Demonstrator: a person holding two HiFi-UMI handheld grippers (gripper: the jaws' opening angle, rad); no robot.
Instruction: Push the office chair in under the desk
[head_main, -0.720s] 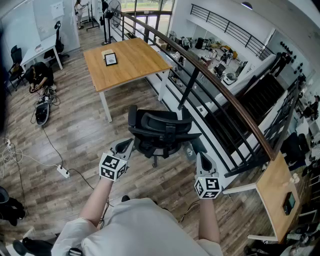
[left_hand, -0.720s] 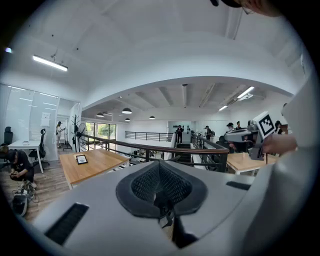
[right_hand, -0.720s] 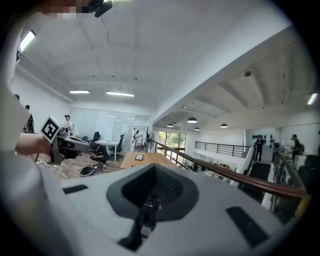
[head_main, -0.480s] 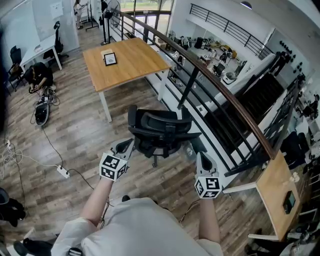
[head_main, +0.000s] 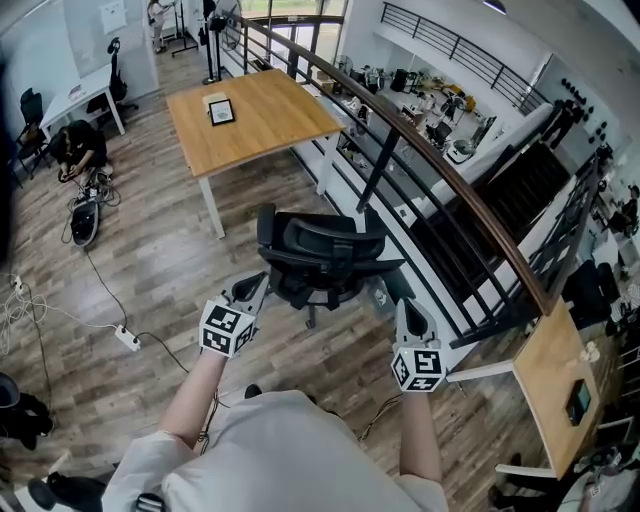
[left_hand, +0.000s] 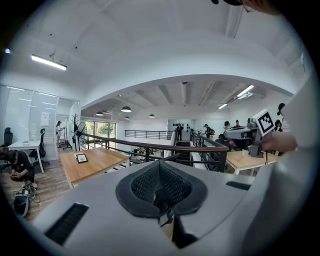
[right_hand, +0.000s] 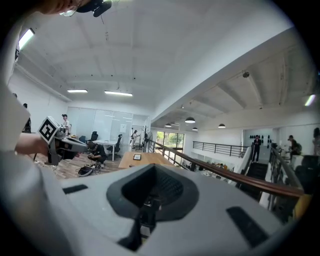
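Wood-plank flooring (head_main: 150, 260) is spread across an open mezzanine office, and the office chair (head_main: 322, 250) is found out in the middle of it, nowhere near tucked in. Beyond the chair and well apart from it, the desk (head_main: 270, 125) is seen: a warm wooden slab on thin white legs, with a dark framed tablet (head_main: 221, 113) laid flat on top. Just to the chair's right, a black metal railing (head_main: 440, 178) capped with a rounded brown handrail is set close.

The chair is viewed from behind and above: a black, curved backrest of what looks like plastic and mesh, with armrests out to each side. The left hand-held gripper (head_main: 252, 292) is held just beside the chair's left edge, and the right hand-held gripper (head_main: 403, 312) just beside its right armrest. Whether either is actually touching cannot be told. That flanking hold is judged to be meant for an even shove from both sides, so the chair is driven straight.

Both pairs of jaws are read as pressed together. Smooth grey faces are met on a thin seam inside a dark, mesh-textured hollow, and nothing is pinched between them. Blunt closed tips are suited to pushing, not grasping. A long roll toward the desk is judged to be left, with the railing side to be watched.
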